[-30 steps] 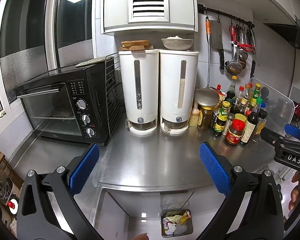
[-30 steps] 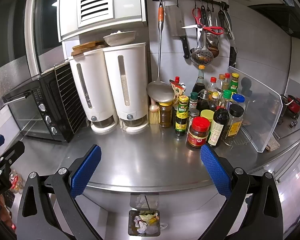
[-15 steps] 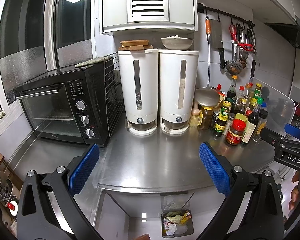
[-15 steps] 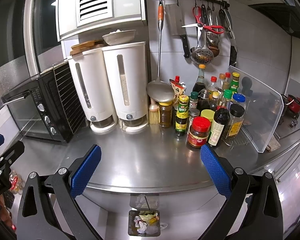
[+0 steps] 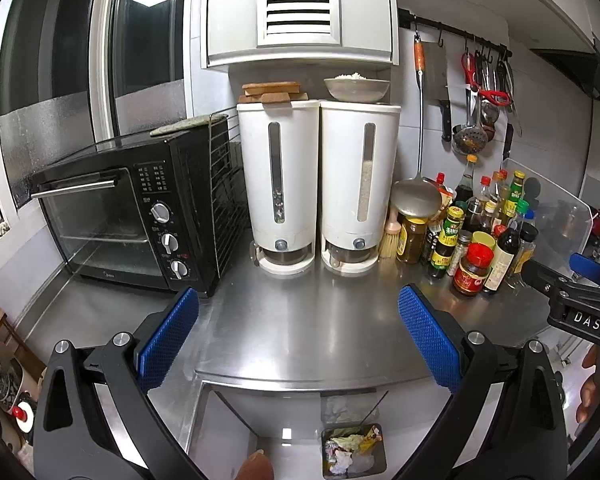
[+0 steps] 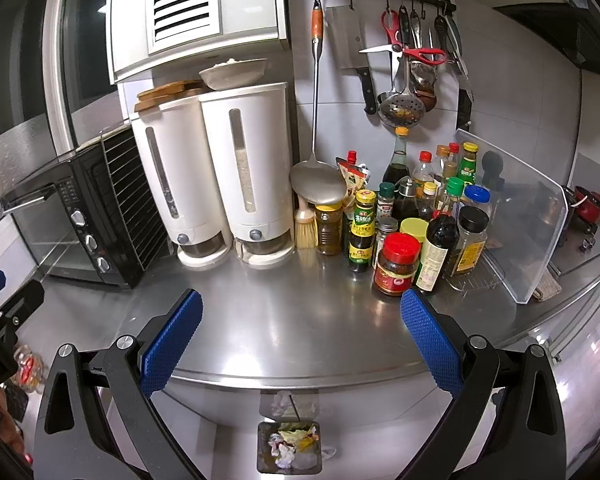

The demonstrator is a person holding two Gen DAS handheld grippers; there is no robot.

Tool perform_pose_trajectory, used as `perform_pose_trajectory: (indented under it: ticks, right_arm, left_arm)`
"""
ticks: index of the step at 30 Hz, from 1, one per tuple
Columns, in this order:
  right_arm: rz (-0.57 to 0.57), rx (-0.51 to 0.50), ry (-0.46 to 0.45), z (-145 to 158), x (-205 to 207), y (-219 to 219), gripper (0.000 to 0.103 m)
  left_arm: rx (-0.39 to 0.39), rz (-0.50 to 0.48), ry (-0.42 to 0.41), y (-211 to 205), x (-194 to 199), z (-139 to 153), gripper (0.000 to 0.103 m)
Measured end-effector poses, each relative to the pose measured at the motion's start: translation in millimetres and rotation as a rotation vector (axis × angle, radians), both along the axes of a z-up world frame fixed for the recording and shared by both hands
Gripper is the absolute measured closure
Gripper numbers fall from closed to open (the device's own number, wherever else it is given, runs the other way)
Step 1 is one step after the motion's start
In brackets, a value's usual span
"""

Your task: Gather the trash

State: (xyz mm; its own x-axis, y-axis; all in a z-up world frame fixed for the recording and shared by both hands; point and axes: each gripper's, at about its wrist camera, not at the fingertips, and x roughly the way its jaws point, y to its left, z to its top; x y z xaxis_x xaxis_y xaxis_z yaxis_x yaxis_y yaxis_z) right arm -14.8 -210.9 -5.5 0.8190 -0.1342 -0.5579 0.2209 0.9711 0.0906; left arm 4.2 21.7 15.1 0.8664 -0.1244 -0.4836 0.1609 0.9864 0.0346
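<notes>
A small square trash bin (image 5: 353, 456) holding crumpled paper and wrappers stands on the floor below the steel counter's front edge; it also shows in the right wrist view (image 6: 290, 446). My left gripper (image 5: 298, 328) is open and empty, held above the counter's front edge. My right gripper (image 6: 300, 330) is open and empty, at the same height over the counter. The right gripper also shows at the right edge of the left wrist view (image 5: 580, 300). No loose trash shows on the counter.
A black toaster oven (image 5: 140, 216) stands at the left. Two white rice dispensers (image 5: 320, 184) stand at the back. Several sauce bottles and jars (image 6: 412, 224) crowd the right, beside a clear splash guard (image 6: 516, 216). Utensils hang on a wall rail (image 6: 400, 44).
</notes>
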Motion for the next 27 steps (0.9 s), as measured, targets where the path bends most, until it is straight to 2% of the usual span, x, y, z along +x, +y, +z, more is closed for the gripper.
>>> perform_pose_trajectory:
  ticks: [27]
  right_arm:
    - [-0.002, 0.009, 0.024, -8.1, 5.2, 2.3, 0.003]
  left_arm:
    - [-0.019, 0.003, 0.034, -0.4, 5.4, -5.0, 0.008]
